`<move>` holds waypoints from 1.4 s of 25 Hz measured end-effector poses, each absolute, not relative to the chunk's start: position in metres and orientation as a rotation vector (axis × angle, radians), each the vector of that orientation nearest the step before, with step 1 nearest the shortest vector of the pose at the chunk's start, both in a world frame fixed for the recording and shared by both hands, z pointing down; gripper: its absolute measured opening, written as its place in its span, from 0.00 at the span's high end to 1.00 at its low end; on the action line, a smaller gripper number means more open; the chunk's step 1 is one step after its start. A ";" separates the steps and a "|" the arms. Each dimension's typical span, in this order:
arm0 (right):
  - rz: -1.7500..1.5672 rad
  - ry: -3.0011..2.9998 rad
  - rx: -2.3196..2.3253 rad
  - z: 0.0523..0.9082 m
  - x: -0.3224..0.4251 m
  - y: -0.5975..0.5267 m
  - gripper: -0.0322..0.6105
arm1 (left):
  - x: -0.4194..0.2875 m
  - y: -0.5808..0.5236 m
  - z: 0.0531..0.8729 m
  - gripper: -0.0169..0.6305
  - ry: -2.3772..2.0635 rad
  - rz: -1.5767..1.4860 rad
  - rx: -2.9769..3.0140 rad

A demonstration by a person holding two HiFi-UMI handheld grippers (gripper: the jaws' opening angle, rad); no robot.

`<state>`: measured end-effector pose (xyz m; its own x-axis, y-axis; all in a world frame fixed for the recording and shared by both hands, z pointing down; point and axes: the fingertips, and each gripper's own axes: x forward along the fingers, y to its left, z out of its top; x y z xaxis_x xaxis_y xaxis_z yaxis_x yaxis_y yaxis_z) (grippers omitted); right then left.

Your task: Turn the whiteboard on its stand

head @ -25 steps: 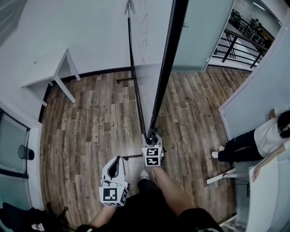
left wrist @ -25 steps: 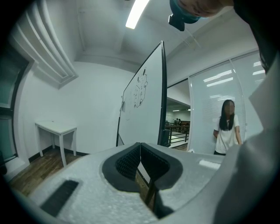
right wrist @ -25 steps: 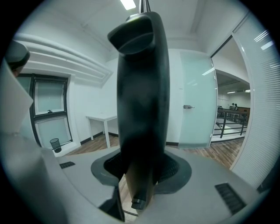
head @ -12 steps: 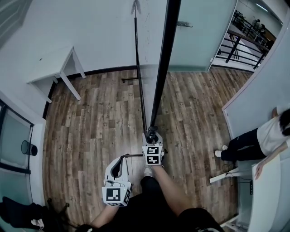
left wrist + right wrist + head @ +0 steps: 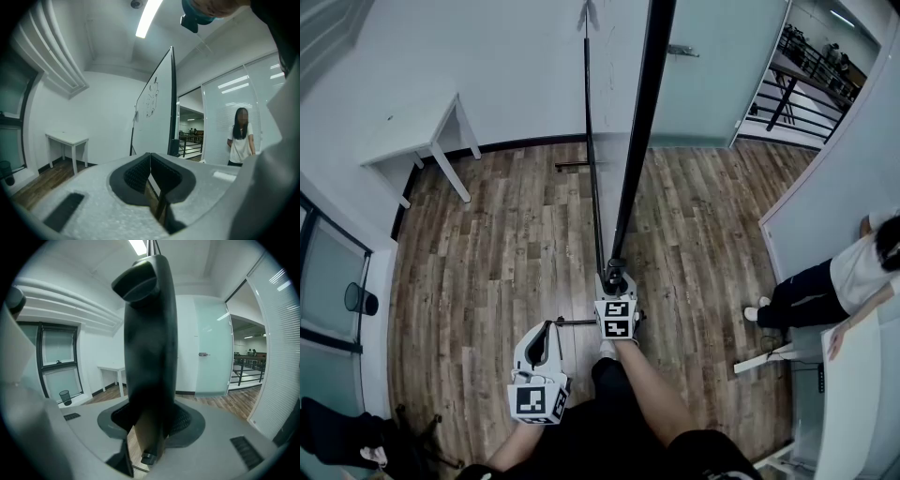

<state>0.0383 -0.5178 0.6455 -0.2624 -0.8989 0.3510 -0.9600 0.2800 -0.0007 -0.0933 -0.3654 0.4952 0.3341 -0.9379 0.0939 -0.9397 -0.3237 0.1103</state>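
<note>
Office interior. Whiteboard [image 5: 157,119] on stand ahead of left tool [image 5: 544,333]; small white table [image 5: 412,141] to its left; waste bin [image 5: 358,298] by glazed partition [image 5: 328,272]; frosted glass door [image 5: 712,66] ahead-right; plank floor [image 5: 506,244].

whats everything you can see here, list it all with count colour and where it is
whiteboard: one, white with black frame, upright mid-room, seen edge-on
table: one, white, upper left
bin: one, black, far left
door: one, frosted glass, behind the whiteboard
railing: one, black, top right past the door
floor: one, brown wood planks, throughout
bystander: one, white top and dark trousers, right edge
left claw: one, white, shut and empty, left of the whiteboard
right claw: one, white, shut on the whiteboard's frame edge
</note>
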 end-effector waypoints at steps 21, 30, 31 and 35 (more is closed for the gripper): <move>0.289 -2.259 1.721 0.649 0.016 -0.421 0.69 | -0.131 -0.264 0.491 0.95 -1.714 -0.012 2.479; 0.275 -2.277 1.740 0.651 0.006 -0.387 0.69 | -0.151 -0.228 0.490 0.95 -1.702 -0.010 2.507; 0.276 -2.279 1.741 0.652 0.006 -0.383 0.69 | -0.151 -0.223 0.489 0.95 -1.699 -0.008 2.508; 0.272 -2.276 1.748 0.649 0.004 -0.373 0.69 | -0.156 -0.212 0.489 0.95 -1.683 -0.001 2.510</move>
<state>0.0040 -0.3730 0.6488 -0.2433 -0.9175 0.3146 -0.9658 0.2590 0.0084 -0.1564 -0.2121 0.4890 0.3816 -0.9220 0.0657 -0.9219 -0.3745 0.0997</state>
